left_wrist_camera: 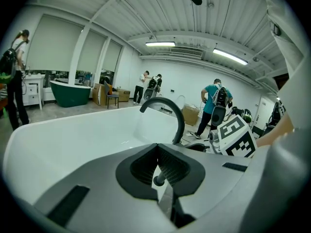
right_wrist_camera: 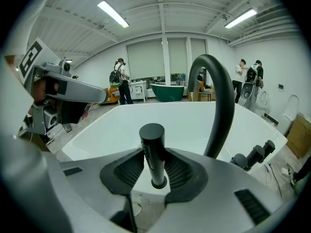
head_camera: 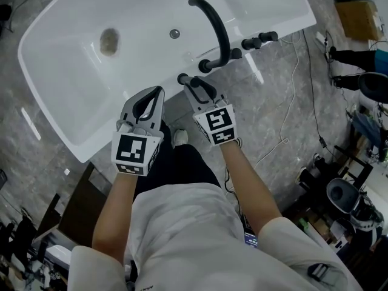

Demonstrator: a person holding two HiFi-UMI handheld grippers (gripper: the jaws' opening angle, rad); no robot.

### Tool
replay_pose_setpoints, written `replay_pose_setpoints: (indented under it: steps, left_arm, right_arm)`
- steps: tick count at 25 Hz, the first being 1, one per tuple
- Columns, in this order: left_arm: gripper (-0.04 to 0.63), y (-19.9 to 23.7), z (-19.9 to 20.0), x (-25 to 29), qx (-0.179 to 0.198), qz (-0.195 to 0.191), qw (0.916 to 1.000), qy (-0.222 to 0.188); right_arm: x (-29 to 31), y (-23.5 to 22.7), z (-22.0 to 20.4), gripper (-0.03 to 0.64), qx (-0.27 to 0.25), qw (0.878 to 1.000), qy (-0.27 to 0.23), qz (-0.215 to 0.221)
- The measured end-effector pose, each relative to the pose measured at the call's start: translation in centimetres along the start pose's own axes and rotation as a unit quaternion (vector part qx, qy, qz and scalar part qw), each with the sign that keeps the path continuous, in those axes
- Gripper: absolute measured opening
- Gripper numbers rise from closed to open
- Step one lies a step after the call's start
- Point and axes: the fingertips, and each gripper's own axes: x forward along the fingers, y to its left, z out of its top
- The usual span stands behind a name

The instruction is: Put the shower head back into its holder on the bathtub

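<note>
Clamped in the right gripper point(right_wrist_camera: 155, 155): jaws part-way apart, ribbed pads point(right_wrist_camera: 129, 169) pressing from both sides on the shower head point(right_wrist_camera: 152, 137), a slim black cylinder standing upright. Ends below in a dark ring point(right_wrist_camera: 159, 183), perhaps the holder's mouth; cannot tell whether it is seated yet. Stands right at the near rim of the white bathtub point(right_wrist_camera: 116, 123), just beside the curved black spout point(right_wrist_camera: 221, 101), with the tap handles point(right_wrist_camera: 252, 155) farther along the rim.

Looks rigid, smooth and round, and probably fairly light for its length. Likely to twist or slide in the pads rather than bend. Best taken mid-barrel and squarely across, as here, leaving the lower end free to enter the socket. Should be held vertical and eased down, not forced.

Alongside, at the left gripper point(left_wrist_camera: 157, 145): jaws closed tip to tip, gripping nothing, clear of the shower head.
</note>
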Motion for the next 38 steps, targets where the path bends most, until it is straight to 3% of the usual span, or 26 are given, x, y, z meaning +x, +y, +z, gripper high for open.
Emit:
replay_pose_setpoints:
  steps: [5,9,19,27,38]
  left_arm:
    - [0.012,-0.3,0.0,-0.6,0.006,0.004,1.0,0.002]
    - [0.012,-0.7,0.6,-1.2,0.011,0.008,0.9999,0.0]
    - [0.012,-3.4,2.3,-4.6,0.033,0.023,0.9991,-0.013]
    - [0.012,-7.2,4.2,-8.6,0.046,0.039,0.9976,-0.033]
    - [0.012,-13.8,6.6,-14.4,0.062,0.054,0.9946,-0.063]
  right_arm:
    - [0.3,0.4,-0.1,0.148,-0.005,1.0,0.002,0.006]
    - [-0.1,0.7,0.0,0.192,0.0,1.0,0.005,0.016]
    - [-4.9,1.9,3.0,0.201,0.002,0.999,-0.036,0.015]
    - [-12.1,3.4,4.5,0.041,0.024,0.996,-0.083,0.022]
    - [-24.4,5.1,8.0,0.018,0.058,0.984,-0.167,0.028]
